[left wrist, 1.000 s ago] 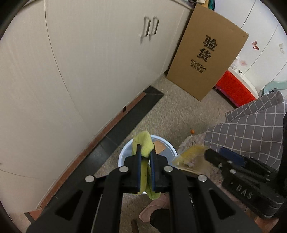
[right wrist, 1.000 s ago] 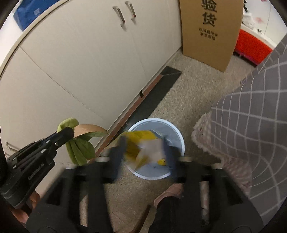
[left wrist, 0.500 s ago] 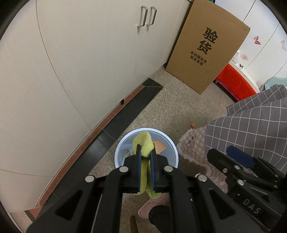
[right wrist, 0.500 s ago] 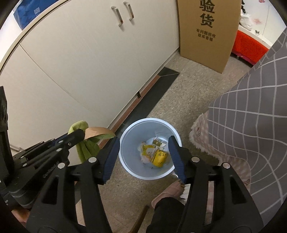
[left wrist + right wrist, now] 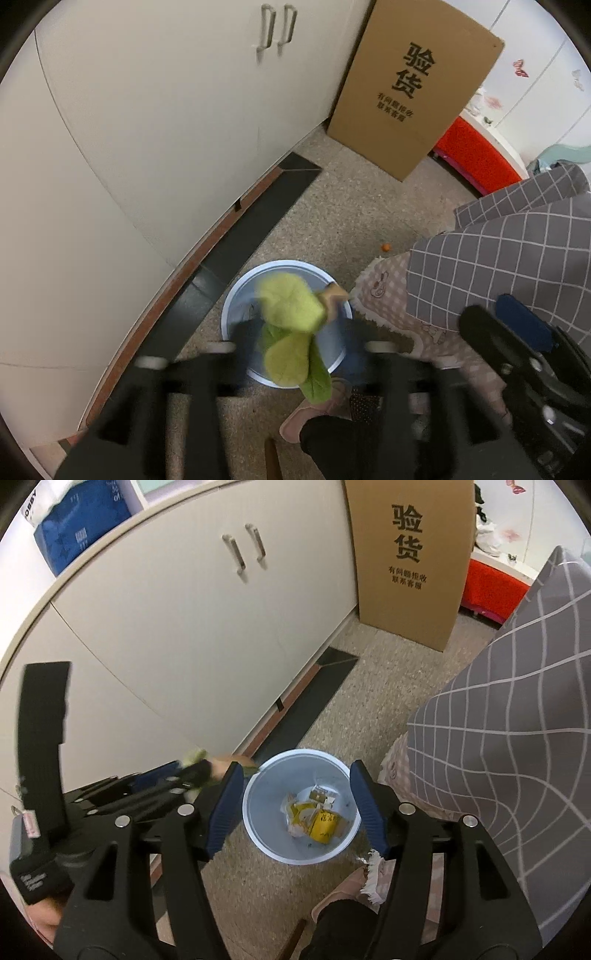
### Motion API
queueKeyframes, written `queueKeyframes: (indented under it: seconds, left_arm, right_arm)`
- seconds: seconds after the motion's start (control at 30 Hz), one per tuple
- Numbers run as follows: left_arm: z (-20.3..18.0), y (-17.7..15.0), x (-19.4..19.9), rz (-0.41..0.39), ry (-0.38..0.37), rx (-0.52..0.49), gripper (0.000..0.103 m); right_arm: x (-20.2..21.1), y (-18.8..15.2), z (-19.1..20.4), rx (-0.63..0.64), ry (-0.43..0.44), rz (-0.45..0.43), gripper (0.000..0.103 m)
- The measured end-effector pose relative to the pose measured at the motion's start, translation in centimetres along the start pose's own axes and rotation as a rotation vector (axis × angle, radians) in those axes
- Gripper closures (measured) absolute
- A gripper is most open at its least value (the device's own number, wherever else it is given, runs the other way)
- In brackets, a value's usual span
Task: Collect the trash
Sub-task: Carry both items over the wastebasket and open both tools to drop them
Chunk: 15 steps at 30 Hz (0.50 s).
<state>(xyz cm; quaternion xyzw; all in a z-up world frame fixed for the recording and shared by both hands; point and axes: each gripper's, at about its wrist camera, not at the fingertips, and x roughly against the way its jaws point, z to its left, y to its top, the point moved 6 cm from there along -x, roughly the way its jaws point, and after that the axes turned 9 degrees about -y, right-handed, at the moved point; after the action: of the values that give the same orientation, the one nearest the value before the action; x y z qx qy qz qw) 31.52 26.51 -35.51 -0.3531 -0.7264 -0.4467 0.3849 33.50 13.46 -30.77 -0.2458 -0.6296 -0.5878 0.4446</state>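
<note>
The left gripper's fingers (image 5: 243,343) were spread apart, green leafy scraps (image 5: 291,332) loose between them above the pale blue round bin (image 5: 236,302); the right gripper (image 5: 297,808) gaped open, empty.

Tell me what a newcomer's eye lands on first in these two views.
The yellow-green leaves, blurred in mid-drop over the pale blue trash bin, between the spread fingers of the left tongs. Next, in the right wrist view, the yellow wrappers at the bottom of that bin, framed by the wide-open right tongs. Behind, a tall cardboard box with black Chinese characters leans against the white cabinets.
</note>
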Motion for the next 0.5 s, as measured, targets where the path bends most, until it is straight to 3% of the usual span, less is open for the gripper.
queueKeyframes:
  seconds: [0.27,0.5]
  left_arm:
    - [-0.2,-0.7,1.5,0.000,0.036,0.011,0.032]
    - [-2.1,-0.2,6.6,-0.103,0.043,-0.017,0.031]
  right_arm:
    - [1.8,0.0,-0.8,-0.021,0.013,-0.018,0.042]
    - [6.4,1.5,-0.7,-0.033,0.069,-0.091,0.042]
